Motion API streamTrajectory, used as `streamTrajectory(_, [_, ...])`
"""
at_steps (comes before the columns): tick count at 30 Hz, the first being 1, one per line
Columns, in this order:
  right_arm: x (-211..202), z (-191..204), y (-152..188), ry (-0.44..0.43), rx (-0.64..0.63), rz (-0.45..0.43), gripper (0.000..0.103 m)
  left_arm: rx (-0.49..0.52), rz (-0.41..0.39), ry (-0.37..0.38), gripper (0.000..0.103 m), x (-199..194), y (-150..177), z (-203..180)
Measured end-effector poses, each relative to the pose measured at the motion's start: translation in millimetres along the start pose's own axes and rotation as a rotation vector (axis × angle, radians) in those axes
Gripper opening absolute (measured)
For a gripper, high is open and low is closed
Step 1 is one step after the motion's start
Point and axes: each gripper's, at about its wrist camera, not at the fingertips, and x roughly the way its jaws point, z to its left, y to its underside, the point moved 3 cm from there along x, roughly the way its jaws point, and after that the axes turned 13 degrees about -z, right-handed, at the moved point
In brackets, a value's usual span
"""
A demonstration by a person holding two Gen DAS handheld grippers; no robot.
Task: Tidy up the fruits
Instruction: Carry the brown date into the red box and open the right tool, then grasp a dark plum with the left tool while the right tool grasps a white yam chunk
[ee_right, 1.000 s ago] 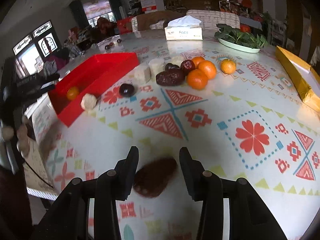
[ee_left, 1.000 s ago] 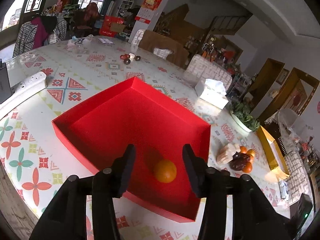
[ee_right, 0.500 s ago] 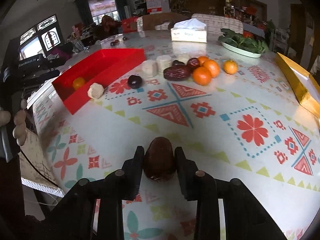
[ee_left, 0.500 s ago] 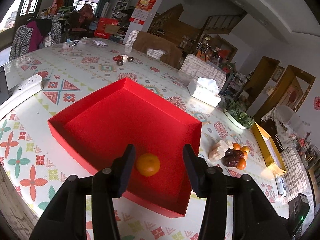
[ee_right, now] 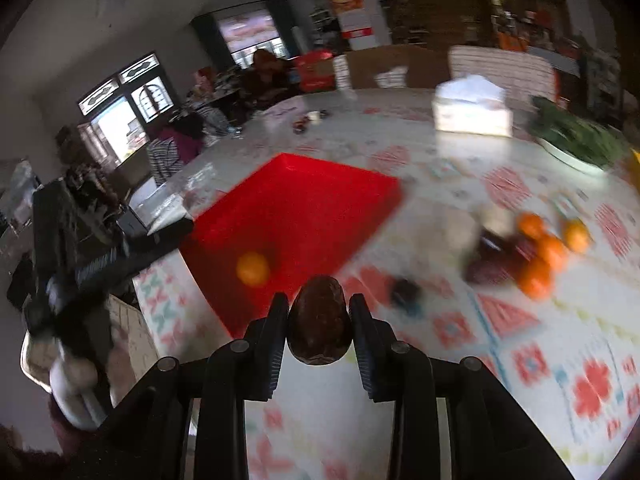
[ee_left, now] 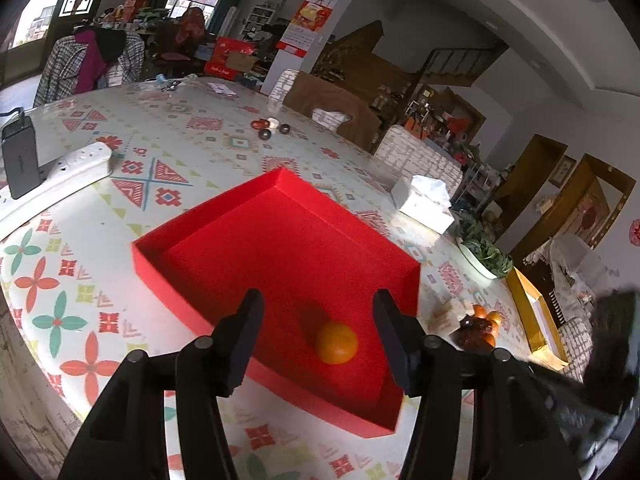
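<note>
An orange (ee_left: pixel 336 343) lies in the near right corner of the red tray (ee_left: pixel 280 240). My left gripper (ee_left: pixel 318 314) hovers over that corner with its jaws opening; the orange lies below the gap, not touched by the fingers. In the right wrist view my right gripper (ee_right: pixel 320 316) is shut on a dark brown date (ee_right: pixel 319 320), held above the patterned table just short of the red tray (ee_right: pixel 320 184). The orange (ee_right: pixel 253 268) shows in the tray there. A pile of oranges and dark fruits (ee_right: pixel 528 252) sits to the right, blurred.
A white tissue box (ee_left: pixel 424 204) and a plate of greens (ee_left: pixel 482 254) stand beyond the tray. A yellow box (ee_left: pixel 536 320) is at the far right. A white power strip (ee_left: pixel 68 168) and a dark device (ee_left: pixel 18 160) lie left. Small fruits (ee_left: pixel 270 126) sit far back.
The right gripper closed on the brown date, lifted it off the table and carried it toward the red tray. The left gripper's jaws widened and the orange sits further right between them.
</note>
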Motion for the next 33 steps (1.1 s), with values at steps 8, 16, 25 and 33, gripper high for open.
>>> streamTrajectory(8, [92.5, 26.3, -6.9, 0.023, -0.034, 0.114, 0.034, -0.025, -0.006, -0.043, 0.060, -9.2, -7.2, 31.4])
streamTrajectory(16, [70.8, 18.5, -23.8, 0.034, -0.024, 0.034, 0.037, -0.038, -0.012, -0.043, 0.063, -10.5, -8.6, 41.6])
streamTrajectory(25, [41.4, -3.8, 32.8, 0.044, -0.184, 0.168, 0.044, -0.037, 0.011, -0.023, 0.065, -5.3, 1.6, 35.8])
streamTrajectory(33, [57.4, 15.1, 45.2, 0.025, -0.458, 0.173, 0.044, -0.004, 0.010, -0.015, 0.065, -9.5, 3.9, 20.5])
